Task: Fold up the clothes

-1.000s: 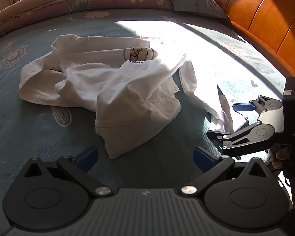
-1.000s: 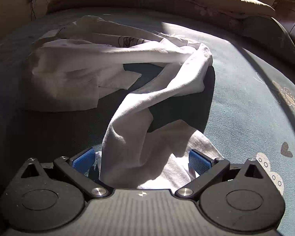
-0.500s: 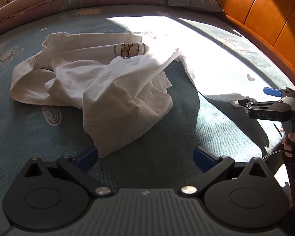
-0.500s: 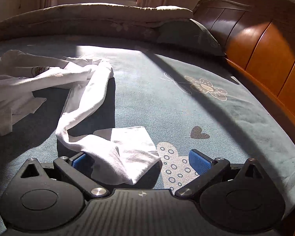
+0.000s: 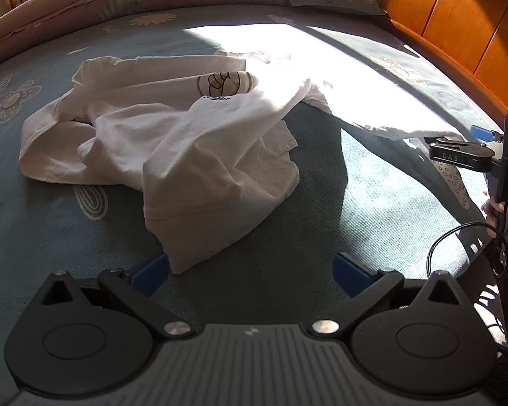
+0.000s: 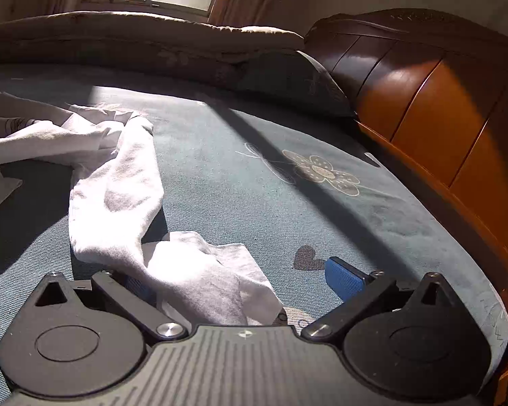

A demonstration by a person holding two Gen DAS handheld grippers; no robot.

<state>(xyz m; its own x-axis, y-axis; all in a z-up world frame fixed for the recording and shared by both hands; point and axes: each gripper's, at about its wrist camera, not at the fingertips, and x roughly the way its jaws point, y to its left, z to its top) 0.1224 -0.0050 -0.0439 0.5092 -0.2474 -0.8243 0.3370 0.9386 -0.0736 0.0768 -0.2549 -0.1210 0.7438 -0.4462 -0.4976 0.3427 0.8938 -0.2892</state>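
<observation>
The white shirt [image 5: 172, 142] sits crumpled mid-bed [image 5: 67, 237], one sleeve [image 6: 118, 203] (sunlit) trailing toward 3 o'clock into the spread-open right gripper [image 6: 240, 280], unpinched, while the left gripper [image 5: 250, 267] hangs wide, holding nothing.

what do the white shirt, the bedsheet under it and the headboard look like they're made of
White shirt: seemingly soft cotton jersey, matte; it crumples in loose folds and shows stitched hems. Bedsheet: probably a woven or brushed fabric, matte teal with printed flowers and a fine grainy texture. Headboard: apparently wood, orange-brown panels with a glossy varnish, judging by the bright sun glare.
</observation>
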